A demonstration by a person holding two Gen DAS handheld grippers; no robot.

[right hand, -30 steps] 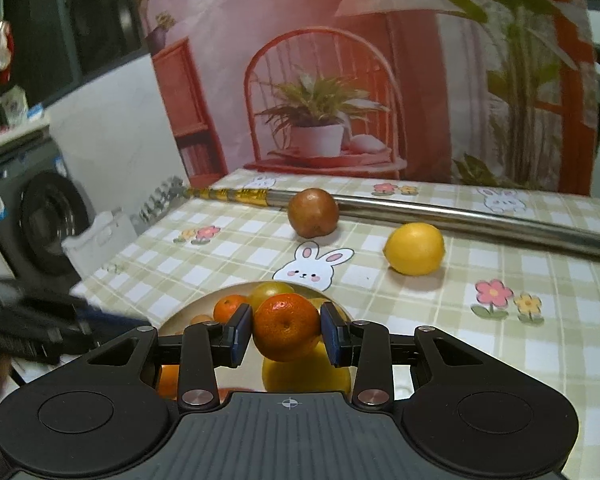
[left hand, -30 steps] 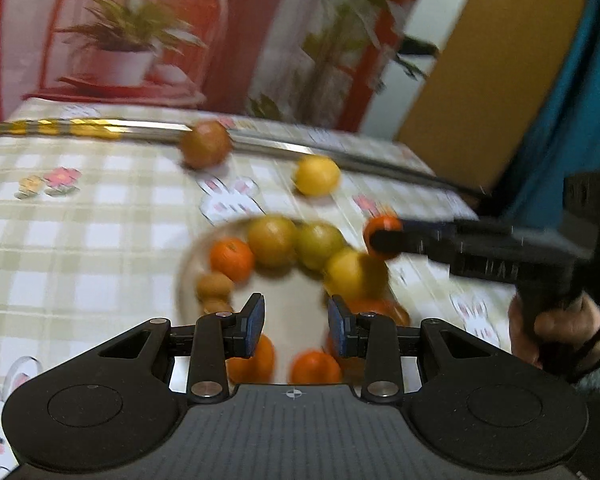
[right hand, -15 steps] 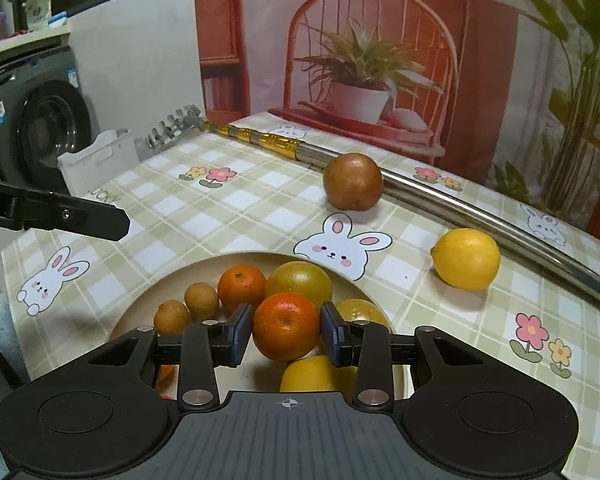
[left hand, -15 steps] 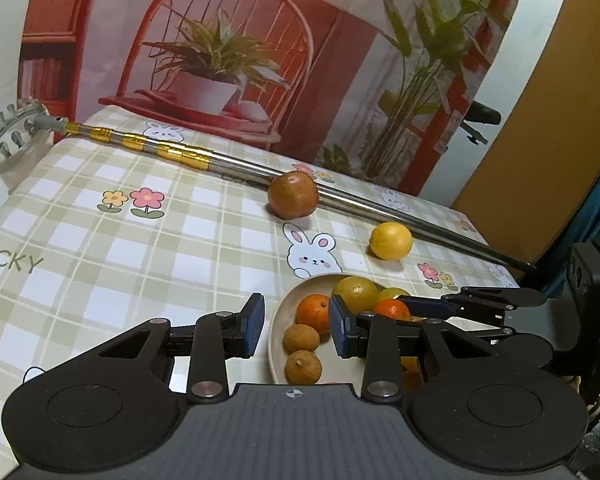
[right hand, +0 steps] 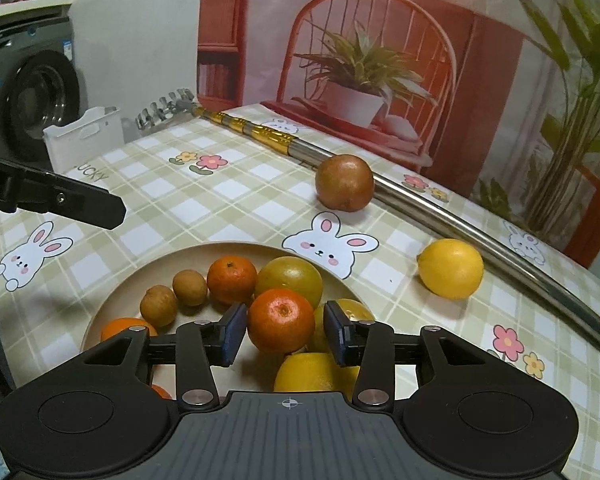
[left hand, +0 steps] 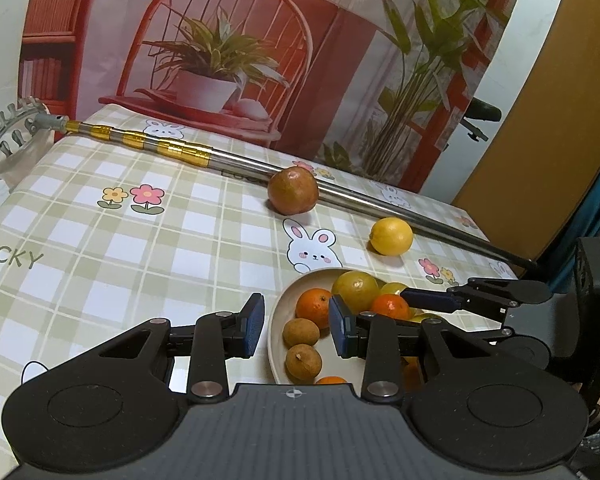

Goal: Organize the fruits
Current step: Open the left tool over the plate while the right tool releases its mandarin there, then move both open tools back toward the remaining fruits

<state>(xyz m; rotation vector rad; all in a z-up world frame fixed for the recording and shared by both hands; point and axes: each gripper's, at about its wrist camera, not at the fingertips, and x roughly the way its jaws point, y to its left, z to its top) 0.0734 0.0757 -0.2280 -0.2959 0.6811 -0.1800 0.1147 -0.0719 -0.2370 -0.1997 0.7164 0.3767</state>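
The right tool (right hand: 285, 334) brackets a tangerine (right hand: 281, 320) over the plate (right hand: 112, 300), pads parted and apparently not touching it; the left tool (left hand: 296, 330) is released and empty. Left: the lemon (right hand: 451, 268) and brown fruit (right hand: 344, 182) near the desk's far edge.

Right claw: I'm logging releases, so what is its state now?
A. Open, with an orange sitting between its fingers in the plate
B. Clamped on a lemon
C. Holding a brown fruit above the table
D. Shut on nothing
A: the right claw shows gaps on both sides of the orange, which sits on the fruit piled in the plate.
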